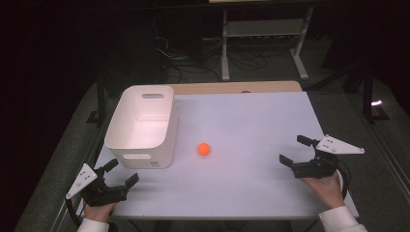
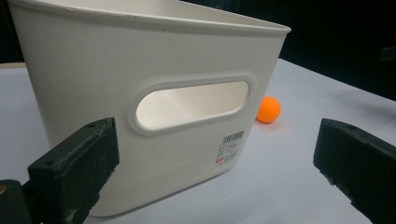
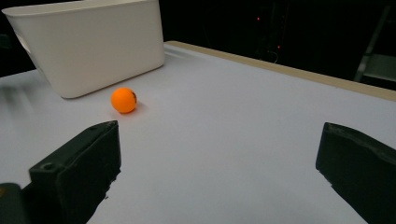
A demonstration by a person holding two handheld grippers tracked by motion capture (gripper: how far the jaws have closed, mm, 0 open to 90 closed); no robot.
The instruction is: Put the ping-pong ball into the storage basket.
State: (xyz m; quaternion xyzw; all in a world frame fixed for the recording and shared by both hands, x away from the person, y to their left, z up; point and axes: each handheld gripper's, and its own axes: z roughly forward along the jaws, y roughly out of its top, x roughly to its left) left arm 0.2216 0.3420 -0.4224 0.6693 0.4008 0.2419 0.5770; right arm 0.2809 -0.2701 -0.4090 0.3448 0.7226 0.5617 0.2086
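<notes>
Orange and smooth, a small round ball [image 1: 204,149] is seen on the matte white table [image 1: 251,125], near its centre and apart from everything else. At its nine o'clock a white plastic bin [image 1: 142,126] with rounded corners and oval handle slots is set, a barcode label stuck low on its near wall. At seven o'clock the left gripper [image 1: 122,174] is held with jaws apart; at three o'clock the right gripper [image 1: 295,150] is likewise spread, nothing between.
</notes>
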